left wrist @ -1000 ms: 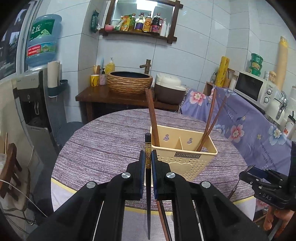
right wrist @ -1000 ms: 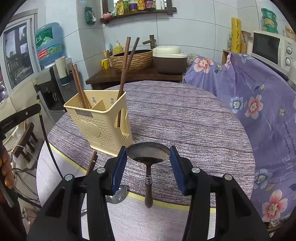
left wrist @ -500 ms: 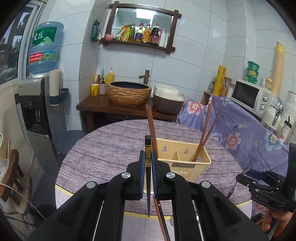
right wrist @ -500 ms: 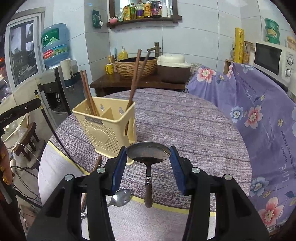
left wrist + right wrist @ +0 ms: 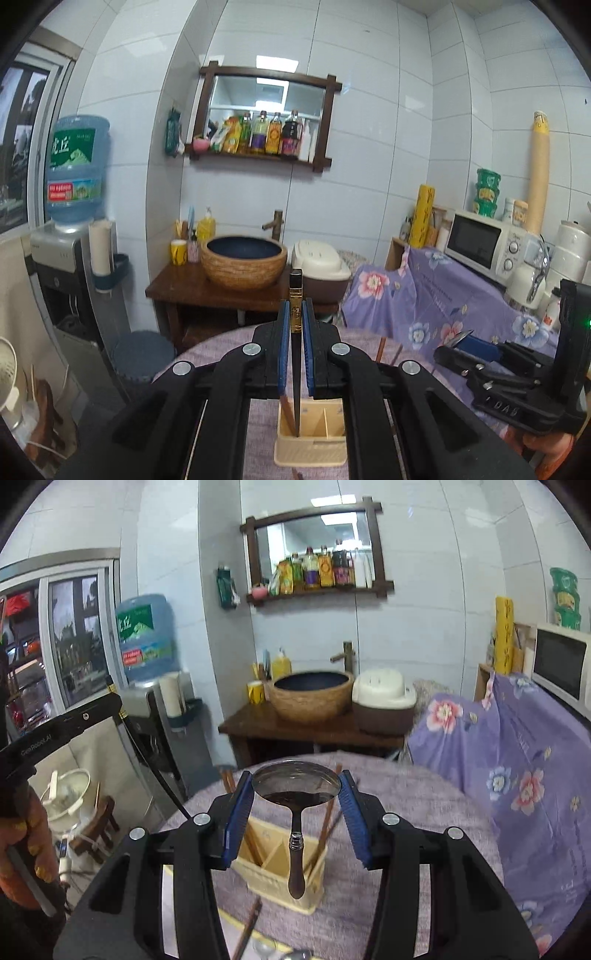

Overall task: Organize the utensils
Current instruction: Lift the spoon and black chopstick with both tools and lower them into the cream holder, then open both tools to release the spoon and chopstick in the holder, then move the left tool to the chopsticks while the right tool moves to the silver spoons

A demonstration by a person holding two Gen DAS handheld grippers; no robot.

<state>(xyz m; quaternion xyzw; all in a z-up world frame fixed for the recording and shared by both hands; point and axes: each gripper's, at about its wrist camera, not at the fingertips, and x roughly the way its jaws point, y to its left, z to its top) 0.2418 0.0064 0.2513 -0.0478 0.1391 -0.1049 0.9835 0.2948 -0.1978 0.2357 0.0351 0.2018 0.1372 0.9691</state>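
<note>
My left gripper [image 5: 295, 314] is shut on a black chopstick [image 5: 296, 291] with a gold band; the stick hangs down over the left compartment of the cream utensil holder [image 5: 312, 448] far below. My right gripper [image 5: 296, 788] is shut on the bowl of a metal spoon [image 5: 295, 783], whose dark handle hangs above the same cream utensil holder [image 5: 275, 877]. Brown chopsticks [image 5: 327, 825] stand in the holder. The right gripper also shows in the left wrist view, at the right edge, as the black right gripper [image 5: 491, 369].
The round table [image 5: 424, 812] wears a purple woven cloth. A loose brown chopstick [image 5: 248, 925] and spoons [image 5: 280, 952] lie near its front edge. A floral purple cover [image 5: 517, 757] drapes furniture on the right; a wooden counter with a basin [image 5: 310, 694] stands behind.
Both grippers have risen well above the table with their utensils still held. The holder now looks small and low in both views, and the wall and shelf fill the frames.
</note>
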